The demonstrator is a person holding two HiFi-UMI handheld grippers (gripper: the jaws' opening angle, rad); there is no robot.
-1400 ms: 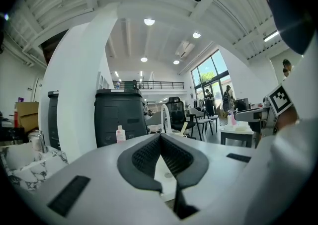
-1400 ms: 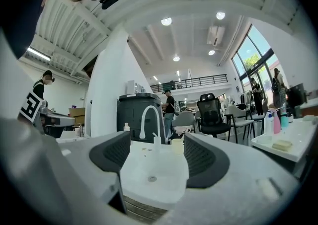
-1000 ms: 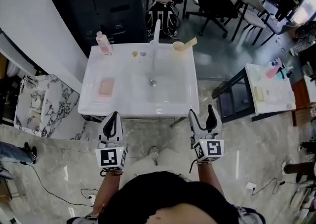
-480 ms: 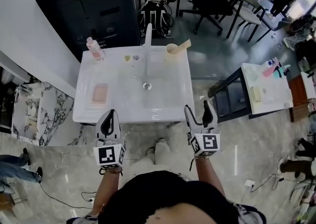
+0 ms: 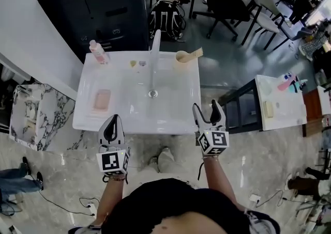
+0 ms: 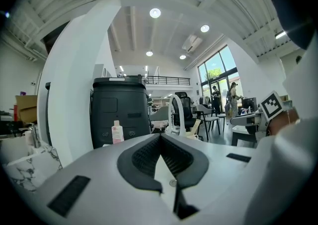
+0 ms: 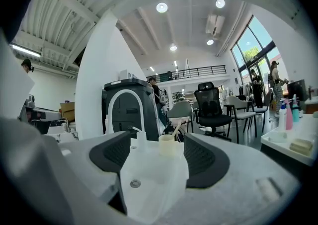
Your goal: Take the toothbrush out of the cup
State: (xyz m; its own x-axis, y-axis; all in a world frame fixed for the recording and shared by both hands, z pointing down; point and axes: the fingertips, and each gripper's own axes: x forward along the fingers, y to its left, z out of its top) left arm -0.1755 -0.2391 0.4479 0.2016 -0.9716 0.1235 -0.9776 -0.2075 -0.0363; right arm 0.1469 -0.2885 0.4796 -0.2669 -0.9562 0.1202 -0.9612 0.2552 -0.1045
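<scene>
Barely shifted, left gripper (image 5: 110, 120) fingers stay clenched, right gripper (image 5: 206, 107) fingers spread empty; toothbrush (image 5: 195, 53) leans in the cup (image 5: 180, 58).

Pink bottle (image 5: 96, 52), soap bar (image 5: 102, 100), white sink (image 5: 124, 80)

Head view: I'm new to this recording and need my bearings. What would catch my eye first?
The white sink fills the middle, with a tall faucet at its back. A cup holding a toothbrush stands on its back right corner. Just short of the near edge, the left gripper has its fingers together and the right gripper has them apart, both empty.
</scene>
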